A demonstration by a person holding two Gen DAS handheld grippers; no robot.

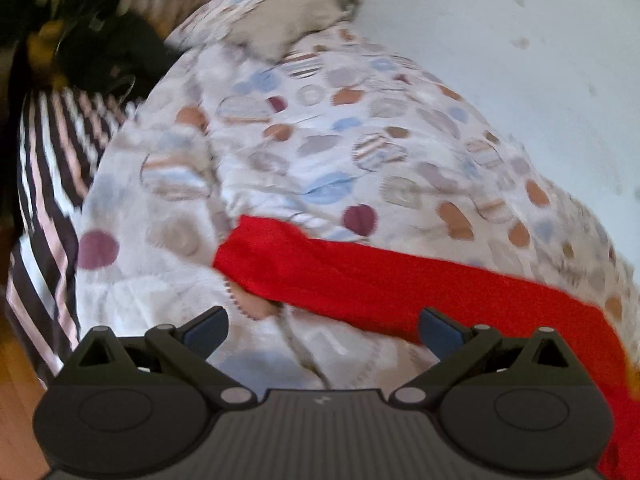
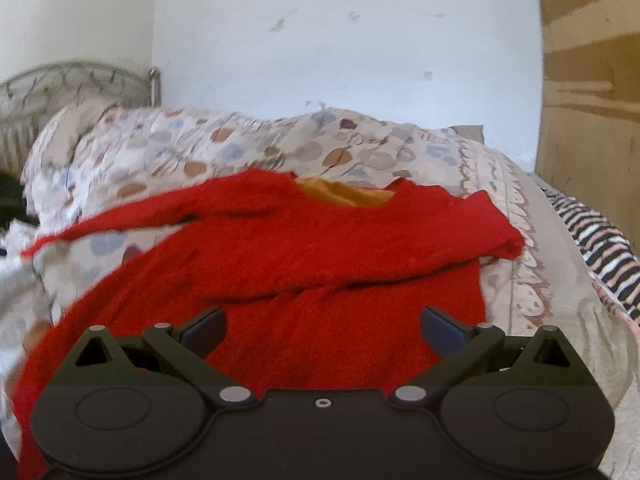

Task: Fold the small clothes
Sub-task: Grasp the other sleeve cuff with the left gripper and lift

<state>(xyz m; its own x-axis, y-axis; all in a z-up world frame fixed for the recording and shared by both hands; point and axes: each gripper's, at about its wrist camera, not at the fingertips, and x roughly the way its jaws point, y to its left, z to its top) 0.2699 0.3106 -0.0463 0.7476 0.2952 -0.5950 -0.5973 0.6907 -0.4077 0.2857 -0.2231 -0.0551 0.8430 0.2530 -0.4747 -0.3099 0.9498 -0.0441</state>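
Note:
A red knitted sweater point(image 2: 304, 264) with an orange collar lining point(image 2: 352, 196) lies spread on the bed's patterned duvet point(image 2: 168, 148). Its right sleeve is folded across the chest; its left sleeve point(image 2: 132, 212) stretches out to the left. In the left wrist view that sleeve point(image 1: 380, 280) runs across the duvet point(image 1: 320, 140), its cuff end toward the left. My left gripper point(image 1: 323, 330) is open and empty, just short of the sleeve. My right gripper point(image 2: 323, 330) is open and empty above the sweater's lower body.
A white wall point(image 2: 340, 40) stands behind the bed, with a metal headboard point(image 2: 72, 80) at the left. A striped sheet point(image 1: 48, 200) hangs at the bed's side, also in the right wrist view point(image 2: 600, 232). Dark clothing point(image 1: 104, 40) lies by the pillow point(image 1: 280, 20). A wooden wardrobe point(image 2: 588, 80) stands at the right.

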